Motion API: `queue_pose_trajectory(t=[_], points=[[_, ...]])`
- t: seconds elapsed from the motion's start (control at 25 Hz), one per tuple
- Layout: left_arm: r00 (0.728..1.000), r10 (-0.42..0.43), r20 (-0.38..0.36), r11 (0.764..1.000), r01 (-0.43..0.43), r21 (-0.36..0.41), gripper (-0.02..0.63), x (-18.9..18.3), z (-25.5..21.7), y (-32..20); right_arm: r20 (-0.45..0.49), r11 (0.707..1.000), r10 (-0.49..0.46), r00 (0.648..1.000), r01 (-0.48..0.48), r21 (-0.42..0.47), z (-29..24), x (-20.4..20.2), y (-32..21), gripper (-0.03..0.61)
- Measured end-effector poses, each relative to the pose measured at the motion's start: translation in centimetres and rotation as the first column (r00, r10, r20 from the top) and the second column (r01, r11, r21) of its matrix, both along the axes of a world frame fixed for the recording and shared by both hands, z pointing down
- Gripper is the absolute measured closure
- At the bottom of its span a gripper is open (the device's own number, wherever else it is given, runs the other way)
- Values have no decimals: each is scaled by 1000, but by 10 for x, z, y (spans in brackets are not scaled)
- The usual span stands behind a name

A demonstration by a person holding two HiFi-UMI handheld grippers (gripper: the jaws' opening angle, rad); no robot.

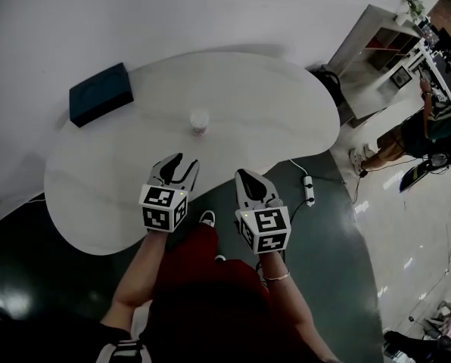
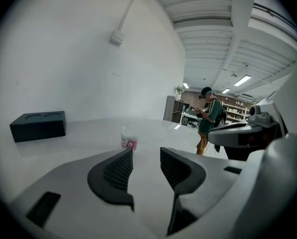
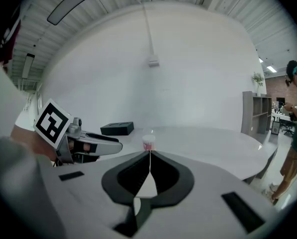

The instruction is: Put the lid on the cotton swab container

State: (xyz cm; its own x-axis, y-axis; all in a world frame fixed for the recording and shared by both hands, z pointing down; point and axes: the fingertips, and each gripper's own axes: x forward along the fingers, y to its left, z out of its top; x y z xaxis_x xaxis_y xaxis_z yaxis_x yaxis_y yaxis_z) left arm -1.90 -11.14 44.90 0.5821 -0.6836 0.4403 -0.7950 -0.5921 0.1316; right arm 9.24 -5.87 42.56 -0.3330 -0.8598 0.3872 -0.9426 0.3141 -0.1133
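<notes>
1. Hard to read first: the cotton swab container (image 1: 199,121) is small in all three views. It has a pale top and a pink label, and whether a lid sits on it I can't tell.
2. The person's forearms are cut off at the bottom edge of the head view.
3. Count: one container, one dark box (image 1: 100,93), one table (image 1: 104,195), two grippers.
4. The left gripper (image 1: 174,165) hovers over the near edge of the table. Its own view shows the jaws of the left gripper (image 2: 146,156) parted by a moderate gap, with nothing between the ribbed black pads (image 2: 117,169).
5. The right gripper (image 1: 247,178) is beside it. In its view the jaws of the right gripper (image 3: 149,156) are pressed tip to tip and hold nothing.
6. The container stands upright near the middle of the table, beyond both grippers and well apart from them.
7. The table is smooth, white and kidney-shaped. The box is matte and rectangular with two round dents on top, over at the far left.
</notes>
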Motion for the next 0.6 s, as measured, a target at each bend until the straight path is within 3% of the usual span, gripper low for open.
queue_pose_trajectory(t=[0.6], points=[[998,26,65,998,-22,-60,375,16,39,-79,-36,998,-58,998,58,-7,-7,-9,-93,563]])
